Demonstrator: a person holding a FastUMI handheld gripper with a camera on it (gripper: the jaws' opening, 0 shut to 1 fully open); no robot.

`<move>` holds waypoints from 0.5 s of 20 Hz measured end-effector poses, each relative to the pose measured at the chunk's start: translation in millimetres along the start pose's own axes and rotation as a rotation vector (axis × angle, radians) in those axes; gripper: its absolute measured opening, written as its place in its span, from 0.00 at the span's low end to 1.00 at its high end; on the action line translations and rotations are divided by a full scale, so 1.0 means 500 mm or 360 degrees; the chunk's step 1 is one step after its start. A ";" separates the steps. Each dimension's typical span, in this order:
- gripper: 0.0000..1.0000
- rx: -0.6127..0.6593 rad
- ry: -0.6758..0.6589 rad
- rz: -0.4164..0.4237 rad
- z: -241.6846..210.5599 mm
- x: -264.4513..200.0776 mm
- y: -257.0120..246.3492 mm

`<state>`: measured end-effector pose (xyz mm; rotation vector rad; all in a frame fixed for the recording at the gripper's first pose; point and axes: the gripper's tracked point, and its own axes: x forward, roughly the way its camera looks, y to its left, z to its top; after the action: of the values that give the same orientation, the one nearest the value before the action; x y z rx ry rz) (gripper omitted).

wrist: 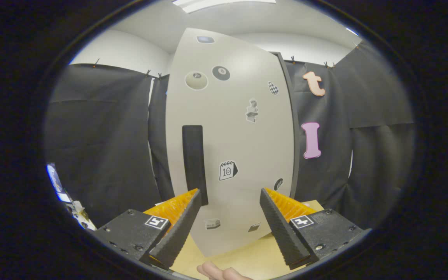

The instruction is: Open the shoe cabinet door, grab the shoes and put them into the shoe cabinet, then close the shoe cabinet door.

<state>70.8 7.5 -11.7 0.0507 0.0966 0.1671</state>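
Pale wooden worktop [247, 260] carries a tall grey sticker-covered cabinet door [231, 155]; its upright black handle slot [194, 159] lies just beyond the wide-open, empty claw [230, 221], nearer the left finger.

The shoe cabinet door [231, 136] stands upright and shut, pale grey, dotted with small stickers, a dark vertical handle slot [194, 163] near its left edge.
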 end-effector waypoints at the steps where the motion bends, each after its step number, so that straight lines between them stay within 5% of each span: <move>1: 0.99 0.0005 -0.0002 -0.0008 -0.004 -0.008 0.011; 10: 0.99 -0.0057 0.0012 -0.0164 -0.028 -0.094 0.010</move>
<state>22.4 5.2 -20.8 0.0091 0.1035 0.0663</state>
